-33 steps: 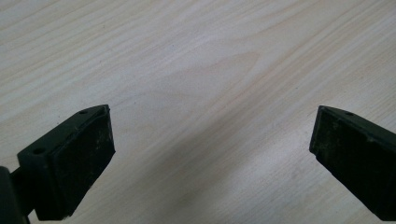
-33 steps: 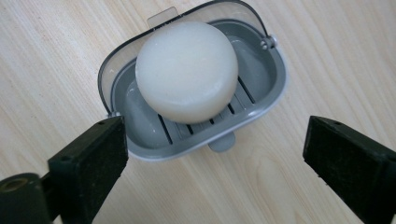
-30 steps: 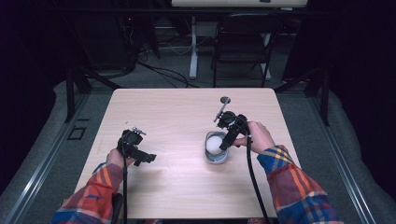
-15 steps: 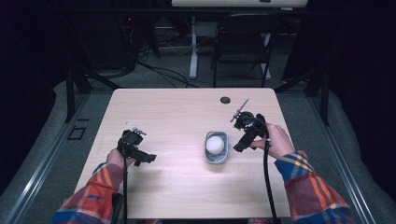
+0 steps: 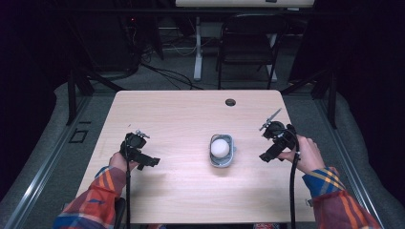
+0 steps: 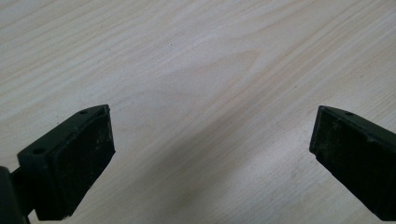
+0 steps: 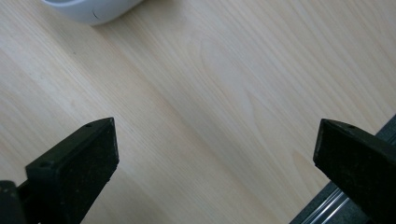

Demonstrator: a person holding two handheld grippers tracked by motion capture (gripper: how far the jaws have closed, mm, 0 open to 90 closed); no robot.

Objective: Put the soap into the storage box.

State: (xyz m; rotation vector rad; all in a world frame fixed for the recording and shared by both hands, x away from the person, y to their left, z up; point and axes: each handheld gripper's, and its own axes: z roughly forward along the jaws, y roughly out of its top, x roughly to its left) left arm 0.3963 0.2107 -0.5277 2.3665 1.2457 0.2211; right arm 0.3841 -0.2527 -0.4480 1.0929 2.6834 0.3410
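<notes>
Both claws stand idle over the tabletop [image 5: 191,191], jaws spread wide and holding nothing. The left claw [image 5: 143,160] hovers low above bare wood; in the left gripper view its two black pads [image 6: 74,158] frame only grain. The right claw [image 5: 268,153], equally wide, hangs near the tabletop's right edge, whose dark rail [image 7: 327,205] appears just beyond one pad [image 7: 77,163] in the right gripper view. Between the two claws, nearer the right one but apart from it, sits a small grey container [image 5: 222,150] cradling a white, rounded object [image 5: 219,147]; its pale wall [image 7: 93,9] lies ahead of the right claw at the top of the right gripper view. Farther off, a dark cable hole [image 5: 230,102] marks the far side of the tabletop. Judged from this layout, the white object appears settled and released. To finish cleanly, each claw should remain spread, lift clear rather than sweep sideways, and avoid nudging the container; the right claw must also mind the tabletop's edge.
</notes>
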